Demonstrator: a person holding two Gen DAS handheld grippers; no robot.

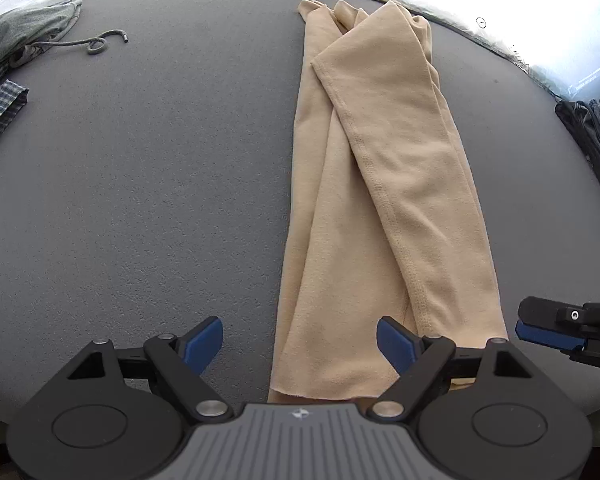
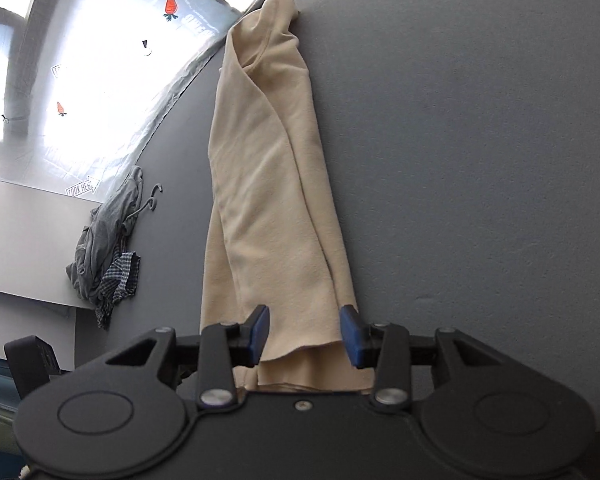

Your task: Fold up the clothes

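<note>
A beige garment (image 1: 380, 184) lies on the grey surface (image 1: 140, 200) as a long narrow strip, running from the far edge at the top of the frame down to the near edge, its sides folded in unevenly and crossing over each other. The left gripper (image 1: 300, 344) hangs over the near hem with its fingers spread wide, empty. The right gripper (image 2: 304, 336) sits above the same hem, fingers partly apart with cloth below them but not pinched.

The risk from here, as I judge it, is a crooked fold — the overlapping layers are loose, so pinching only the top flap would drag it askew and leave the lower layer behind. At the left of the frame a grey heap of clothes (image 1: 24, 36) with a cord (image 1: 96, 42) lies well apart.
</note>
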